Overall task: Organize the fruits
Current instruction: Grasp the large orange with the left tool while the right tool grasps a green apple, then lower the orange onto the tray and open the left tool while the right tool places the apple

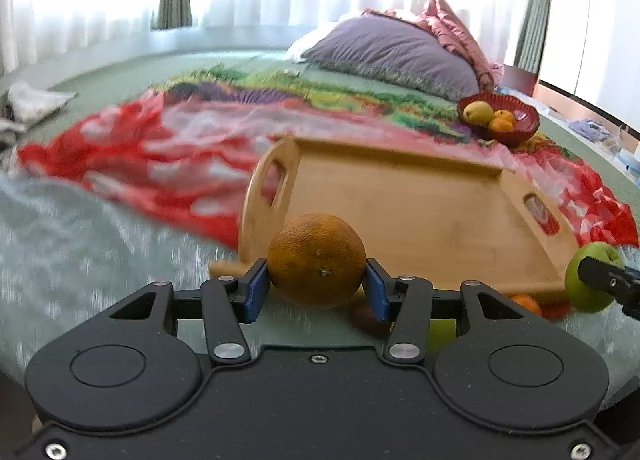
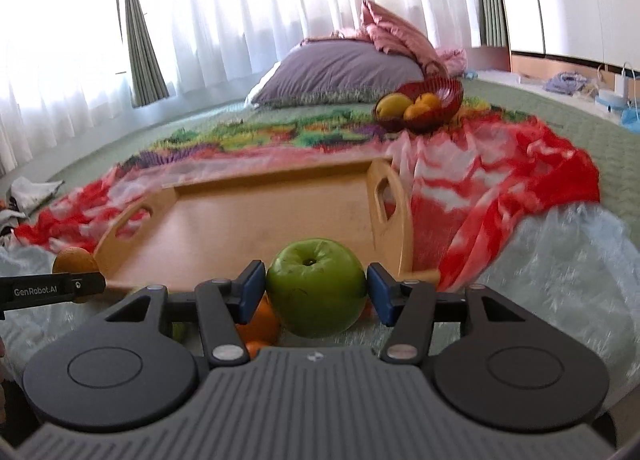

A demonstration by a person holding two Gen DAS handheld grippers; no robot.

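Your left gripper (image 1: 317,286) has its jaws closed on an orange (image 1: 316,258), and your right gripper (image 2: 316,292) has its jaws closed on a green apple (image 2: 316,286). You hold both fruits just in front of the near edge of the wooden tray (image 2: 248,220), which lies on the bed and has nothing in it. So the sorting looks to be near its beginning. Under the grippers more fruit waits: at least 2 small oranges (image 2: 258,320) and something green. A red bowl (image 2: 448,94) far behind the tray already holds 3 fruits. I think these 2 fruits go next into the tray.
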